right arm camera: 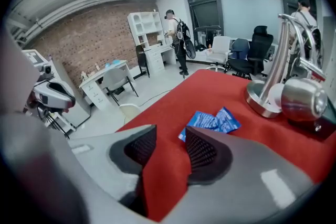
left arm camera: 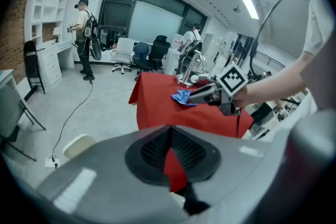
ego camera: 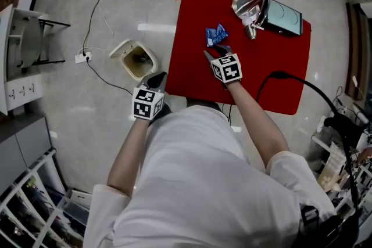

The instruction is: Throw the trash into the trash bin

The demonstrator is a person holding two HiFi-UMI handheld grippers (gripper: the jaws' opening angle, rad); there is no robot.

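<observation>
Right gripper (right arm camera: 170, 132) jaws apart, empty atm. Crumpled blue plastic wrapper (right arm camera: 210, 122) sits on red tablecloth (right arm camera: 173, 102) just ahead of my tips, bit right, long axis crosswise. Left gripper (ego camera: 158, 76), shut, is way off by cream bin (ego camera: 150, 55).

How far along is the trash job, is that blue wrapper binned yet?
Done: nothing visible; the blue wrapper lies on the red table, and the trash bin stands on the floor beside it. In hand: the right gripper is open, fingers just short of the wrapper, nothing between them. The left gripper is shut and empty. Remaining: grasp it, carry it over, drop it in.
</observation>
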